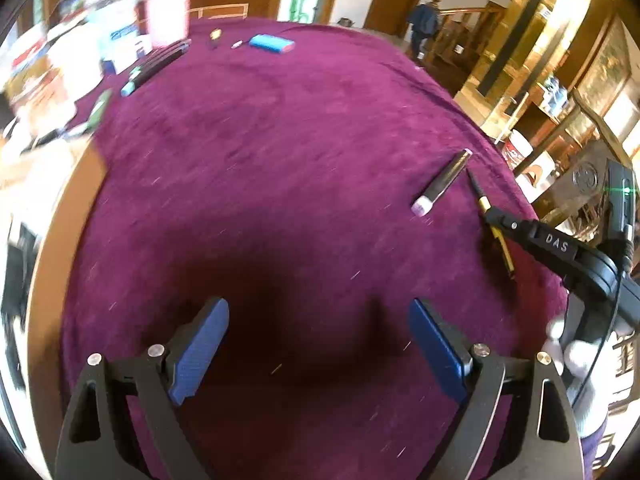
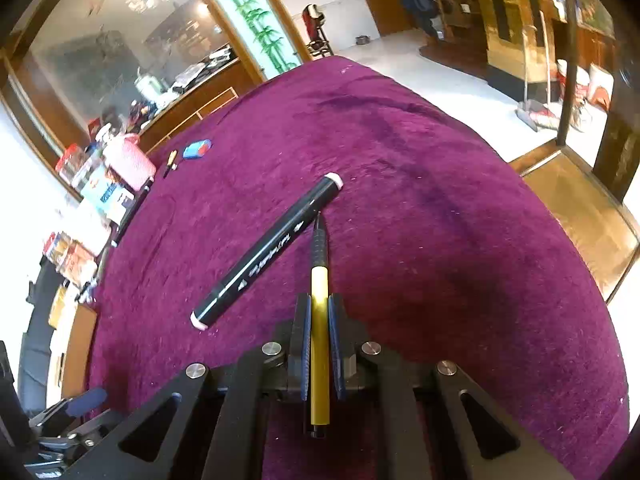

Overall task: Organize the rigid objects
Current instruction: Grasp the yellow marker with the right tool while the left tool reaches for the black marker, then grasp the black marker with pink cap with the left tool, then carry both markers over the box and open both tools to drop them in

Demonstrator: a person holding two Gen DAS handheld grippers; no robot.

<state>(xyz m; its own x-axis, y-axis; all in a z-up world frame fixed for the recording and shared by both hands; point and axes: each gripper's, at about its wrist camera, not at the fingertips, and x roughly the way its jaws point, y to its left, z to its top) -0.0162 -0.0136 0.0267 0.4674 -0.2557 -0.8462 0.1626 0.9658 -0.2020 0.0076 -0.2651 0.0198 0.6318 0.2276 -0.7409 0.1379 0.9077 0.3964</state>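
My right gripper (image 2: 319, 304) is shut on a yellow pen (image 2: 320, 320) with a black grip, which lies along the gap between the blue pads and points away over the purple cloth. Just left of the pen's tip lies a black marker (image 2: 268, 252) with pale pink caps, slanted on the cloth. In the left wrist view my left gripper (image 1: 318, 320) stands open over bare cloth with nothing between its blue pads. From there the black marker (image 1: 442, 184) lies to the right, and the right gripper (image 1: 494, 216) pinches the yellow pen (image 1: 502, 244) beside it.
A purple cloth (image 1: 280, 160) covers the round table. At its far side lie a blue eraser (image 1: 272, 44), a small pen (image 1: 215, 38) and a row of markers (image 1: 156, 64). Boxes and a pink basket (image 2: 130, 160) crowd the far left edge. A person (image 2: 418, 0) stands by a distant doorway.
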